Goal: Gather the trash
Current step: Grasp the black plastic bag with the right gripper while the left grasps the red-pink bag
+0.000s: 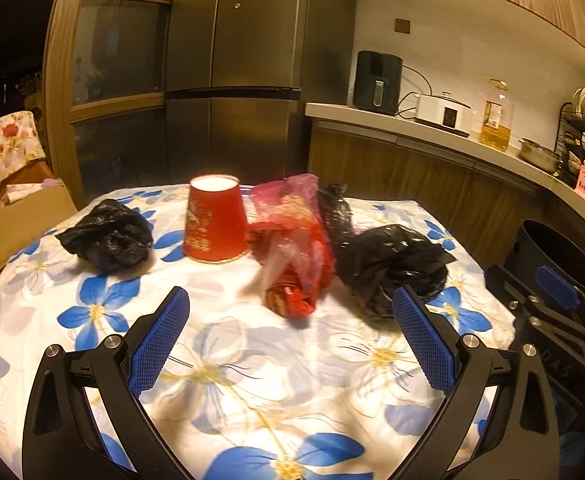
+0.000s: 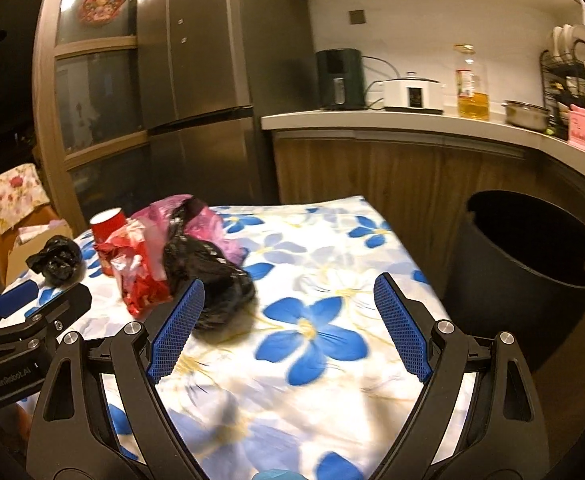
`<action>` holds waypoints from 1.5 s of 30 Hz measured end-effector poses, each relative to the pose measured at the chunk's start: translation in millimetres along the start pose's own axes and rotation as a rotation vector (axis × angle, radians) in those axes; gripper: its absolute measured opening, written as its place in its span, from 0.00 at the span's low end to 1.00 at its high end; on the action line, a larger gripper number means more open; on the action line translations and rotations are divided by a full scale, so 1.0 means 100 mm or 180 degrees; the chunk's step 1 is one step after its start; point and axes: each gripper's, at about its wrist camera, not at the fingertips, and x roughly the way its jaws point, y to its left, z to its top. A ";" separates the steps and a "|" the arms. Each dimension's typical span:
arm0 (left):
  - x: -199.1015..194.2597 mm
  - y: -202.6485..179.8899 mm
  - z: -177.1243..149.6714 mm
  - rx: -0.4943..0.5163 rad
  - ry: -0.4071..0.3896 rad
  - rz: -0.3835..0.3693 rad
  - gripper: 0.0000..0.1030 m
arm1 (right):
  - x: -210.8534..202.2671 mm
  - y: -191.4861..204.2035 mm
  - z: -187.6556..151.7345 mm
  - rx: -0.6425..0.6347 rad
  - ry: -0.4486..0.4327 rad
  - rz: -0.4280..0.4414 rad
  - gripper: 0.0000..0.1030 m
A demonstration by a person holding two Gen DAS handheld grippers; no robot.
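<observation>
Trash lies on the flowered tablecloth (image 1: 252, 380): a small crumpled black bag (image 1: 106, 236) at the left, an upturned red paper cup (image 1: 214, 222), a red and pink wrapper bundle (image 1: 292, 248), and a larger black bag (image 1: 388, 262). My left gripper (image 1: 290, 308) is open just short of the wrapper bundle, nothing between its blue pads. My right gripper (image 2: 288, 300) is open too, its left pad (image 2: 176, 330) beside the larger black bag (image 2: 212, 276). The dark bin (image 2: 528, 276) stands off the table's right edge.
A steel fridge (image 1: 232, 72) and wooden cabinet stand behind the table. The counter (image 2: 392, 120) carries an air fryer, a white cooker, an oil bottle, a pot and a dish rack. A cardboard box (image 1: 24, 216) and cloth-draped chair sit at the left.
</observation>
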 end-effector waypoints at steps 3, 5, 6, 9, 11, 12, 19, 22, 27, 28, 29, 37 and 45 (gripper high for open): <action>0.00 0.09 0.02 -0.0004 -0.0029 0.0061 0.94 | 0.15 0.12 0.03 -0.0057 0.0028 0.0091 0.83; 0.02 0.15 0.05 -0.0028 -0.0032 0.0107 0.94 | 0.24 0.18 0.05 -0.0071 0.0059 0.0132 0.83; 0.03 0.18 0.06 -0.0044 -0.0031 0.0122 0.94 | 0.30 0.22 0.07 -0.0081 0.0080 0.0166 0.83; 0.07 0.26 0.08 -0.0075 -0.0035 0.0169 0.94 | 0.40 0.30 0.08 -0.0118 0.0121 0.0242 0.83; 0.09 0.29 0.09 -0.0097 -0.0042 0.0188 0.94 | 0.47 0.36 0.07 -0.0150 0.0159 0.0284 0.81; 0.10 0.29 0.10 -0.0103 -0.0045 0.0187 0.94 | 0.50 0.38 0.06 -0.0163 0.0183 0.0292 0.78; 0.21 0.28 0.13 -0.0089 -0.0027 0.0159 0.94 | 0.70 0.44 0.00 -0.0193 0.0415 0.0368 0.34; 0.28 0.29 0.14 -0.0144 0.0008 0.0098 0.94 | 0.70 0.44 -0.01 -0.0230 0.0415 0.0426 0.21; 0.38 0.22 0.15 -0.0098 0.0040 0.0091 0.94 | 0.50 0.38 -0.01 -0.0252 0.0269 0.0375 0.13; 0.41 0.20 0.16 -0.0089 0.0046 0.0089 0.94 | 0.44 0.34 -0.01 -0.0231 0.0225 0.0342 0.13; 0.43 0.19 0.15 -0.0086 0.0053 0.0082 0.94 | 0.38 0.30 -0.01 -0.0199 0.0196 0.0326 0.13; 0.67 0.07 0.18 -0.0116 0.0115 0.0043 0.94 | 0.14 0.00 -0.02 0.0013 0.0149 0.0239 0.13; 0.92 0.04 0.15 -0.0145 0.0279 0.0078 0.84 | 0.09 -0.03 -0.01 -0.0002 0.0122 0.0250 0.13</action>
